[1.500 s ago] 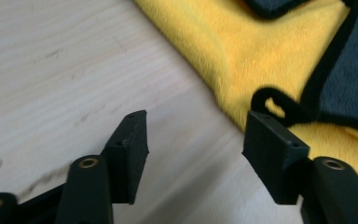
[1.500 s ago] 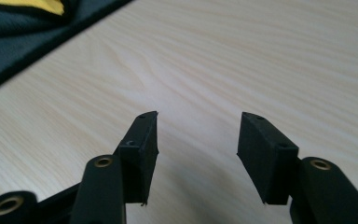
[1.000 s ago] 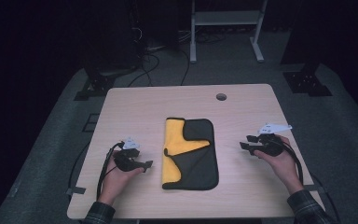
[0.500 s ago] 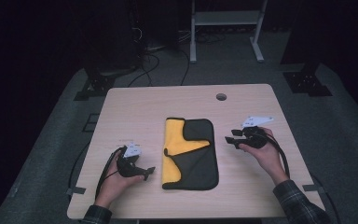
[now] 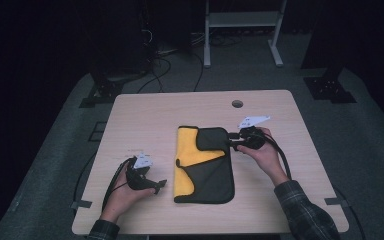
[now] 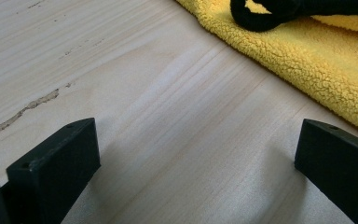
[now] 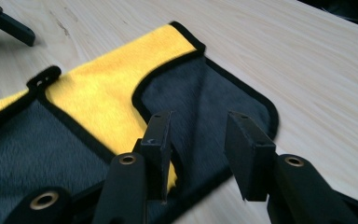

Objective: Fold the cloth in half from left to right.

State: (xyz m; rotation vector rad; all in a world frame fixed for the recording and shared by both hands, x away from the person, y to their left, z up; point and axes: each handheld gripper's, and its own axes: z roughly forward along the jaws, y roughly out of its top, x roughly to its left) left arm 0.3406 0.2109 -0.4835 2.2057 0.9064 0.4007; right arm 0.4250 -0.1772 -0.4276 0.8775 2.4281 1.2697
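One yellow-and-dark-grey microfibre cloth [image 5: 202, 165], folded, with one small black hanging loop [image 7: 43, 77]. One wooden table [image 5: 145, 120] with one round cable hole [image 5: 237, 103]. Two handheld grippers: left gripper [image 5: 156, 186], right gripper [image 5: 233, 141], two black fingers [image 7: 157, 140] each. Two hands, one per gripper.

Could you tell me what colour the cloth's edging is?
Black, clearest in the right gripper view on the cloth.
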